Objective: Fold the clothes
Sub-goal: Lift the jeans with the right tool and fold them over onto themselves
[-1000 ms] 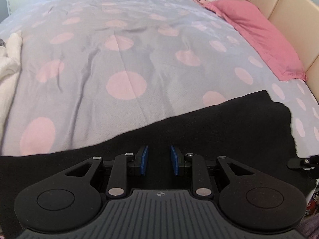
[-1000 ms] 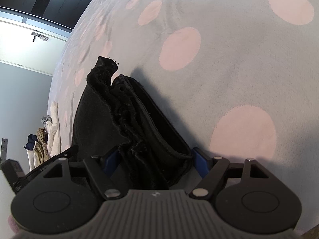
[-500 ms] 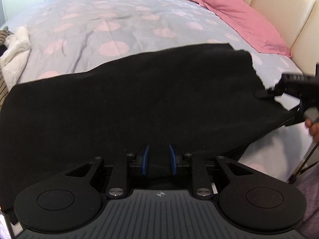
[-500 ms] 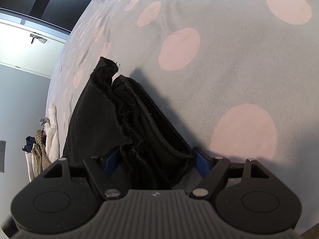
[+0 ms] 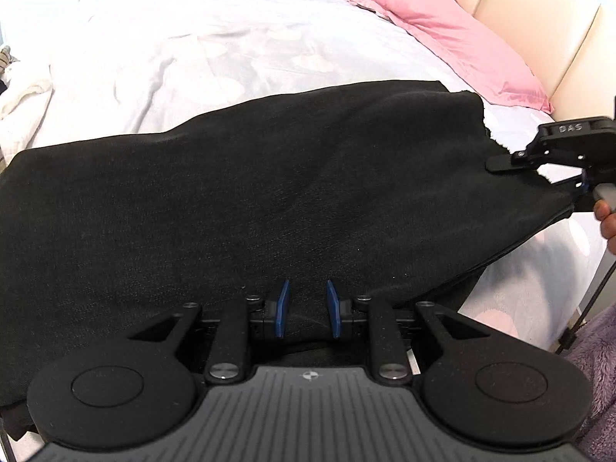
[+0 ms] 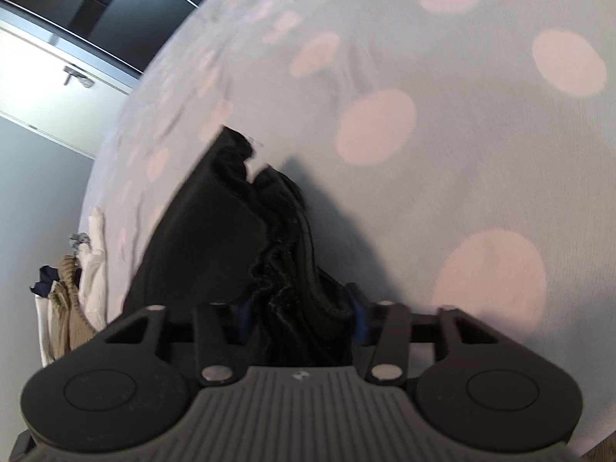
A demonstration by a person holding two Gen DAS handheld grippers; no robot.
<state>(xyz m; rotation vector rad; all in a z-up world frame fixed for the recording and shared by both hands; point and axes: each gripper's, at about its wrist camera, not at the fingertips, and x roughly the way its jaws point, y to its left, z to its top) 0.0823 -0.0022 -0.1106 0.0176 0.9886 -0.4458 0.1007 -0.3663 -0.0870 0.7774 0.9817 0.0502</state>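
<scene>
A black garment (image 5: 269, 200) is stretched wide between the two grippers, held above a bed covered by a grey duvet with pink dots (image 6: 481, 134). The left gripper (image 5: 307, 313) has its blue pads (image 5: 283, 308) pinched on the near edge of the cloth, with a narrow fold of black fabric between them, so its jaws are clenched on the garment. In the right wrist view the right gripper (image 6: 300, 317) has a thick, bunched hem of the same garment packed between its blue pads (image 6: 356, 319); its jaws are grasping the cloth. In the left wrist view the right gripper (image 5: 566, 154) shows at the far right edge, with a fingertip of the person's hand (image 5: 608, 219) just below it.

The spread garment fills most of the left view and hides the near part of the bed. Beyond it lies a pink pillow (image 5: 462, 42) against a cream padded headboard (image 5: 546, 30). A white crumpled cloth (image 5: 23, 92) lies at the bed's left edge, well apart from the garment. In the right view a small heap of beige, white and dark clothes (image 6: 65, 296) sits at the far left. A purple fluffy sleeve (image 5: 600, 365) shows at the lower right of the left view
</scene>
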